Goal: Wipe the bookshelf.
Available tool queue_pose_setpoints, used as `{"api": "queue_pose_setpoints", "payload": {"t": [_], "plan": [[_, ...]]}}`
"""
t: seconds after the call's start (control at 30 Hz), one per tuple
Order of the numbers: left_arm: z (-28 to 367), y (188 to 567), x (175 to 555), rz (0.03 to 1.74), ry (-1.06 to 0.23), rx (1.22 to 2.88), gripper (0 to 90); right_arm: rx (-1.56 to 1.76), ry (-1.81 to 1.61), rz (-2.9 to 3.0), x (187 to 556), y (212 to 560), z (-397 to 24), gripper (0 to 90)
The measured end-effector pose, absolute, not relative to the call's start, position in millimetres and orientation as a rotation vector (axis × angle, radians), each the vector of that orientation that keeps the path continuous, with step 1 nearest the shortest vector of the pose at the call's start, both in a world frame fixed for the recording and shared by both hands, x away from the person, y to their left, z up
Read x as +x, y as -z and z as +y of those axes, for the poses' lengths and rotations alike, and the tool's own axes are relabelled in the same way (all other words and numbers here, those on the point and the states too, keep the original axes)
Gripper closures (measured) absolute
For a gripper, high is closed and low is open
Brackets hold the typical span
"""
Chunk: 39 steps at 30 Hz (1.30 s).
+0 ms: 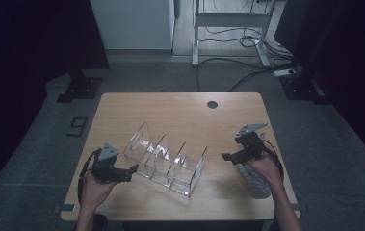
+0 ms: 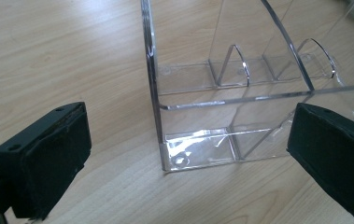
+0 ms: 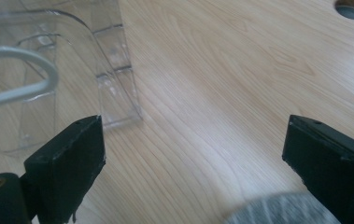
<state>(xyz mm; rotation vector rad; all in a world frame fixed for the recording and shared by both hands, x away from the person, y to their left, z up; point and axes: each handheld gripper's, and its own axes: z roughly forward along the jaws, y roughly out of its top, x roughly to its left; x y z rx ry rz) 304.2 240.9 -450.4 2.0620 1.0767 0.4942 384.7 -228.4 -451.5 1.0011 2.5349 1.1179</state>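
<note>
At the near edge of the wooden worktop (image 1: pixel 180 108) two hands come in from below, each holding a tool. The left tool (image 1: pixel 131 171) sits at the near left, its jaws pointing right toward the clear acrylic organizer (image 1: pixel 168 156). In the left gripper view this tool (image 2: pixel 188 158) is spread wide: the two black padded jaws stand far apart at the picture's lower corners, with nothing between them but bare wood and the organizer's near corner. Neither pad touches the acrylic; the corner post stands just beyond them, closer to the right jaw.

The right tool (image 1: pixel 226 156) is held at the near right, aimed left toward the organizer and apart from it. In the right gripper view it (image 3: pixel 193 158) is also wide open and grips nothing, with bare worktop between the jaws. A grey knitted sleeve (image 1: pixel 254 180) lies under that hand.

The organizer stands upright in the middle of the worktop, between the two tools, running diagonally from far left to near right, with sloped dividers forming several open compartments (image 2: pixel 240 70). Its end shows at the upper left of the right gripper view (image 3: pixel 114 70).

Farther back, a round cable hole (image 1: pixel 212 104) sits near the far edge. Beyond the worktop, cables (image 1: pixel 247 72) trail across the grey floor.
</note>
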Motion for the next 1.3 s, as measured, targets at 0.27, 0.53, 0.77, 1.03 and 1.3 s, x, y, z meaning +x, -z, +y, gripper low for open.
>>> {"api": "queue_pose_setpoints", "payload": {"t": [0.27, 0.53, 0.77, 1.03, 1.3], "plan": [[234.7, 461.1, 306.3, 1.074, -0.499, 2.079, 0.0, 0.941, -1.134, 2.585, 384.3, 462.4, -208.7, 5.5], [232.1, 464.2, 311.6, 1.07, -0.498, 2.072, 0.0, 0.916, -1.155, 2.64, 382.5, 468.4, -196.8, 10.3], [229.8, 466.1, 317.3, 1.08, -0.508, 2.074, 0.0, 0.913, -1.201, 2.648, 379.5, 466.4, -190.0, 13.6], [224.5, 467.0, 325.0, 1.087, -0.513, 2.081, 0.0, 0.838, -1.202, 2.656, 373.2, 460.8, -181.3, 29.4], [216.6, 467.7, 330.9, 1.089, -0.501, 2.088, 0.0, 0.767, -1.238, 2.676, 369.0, 455.3, -174.9, 42.2]]}}
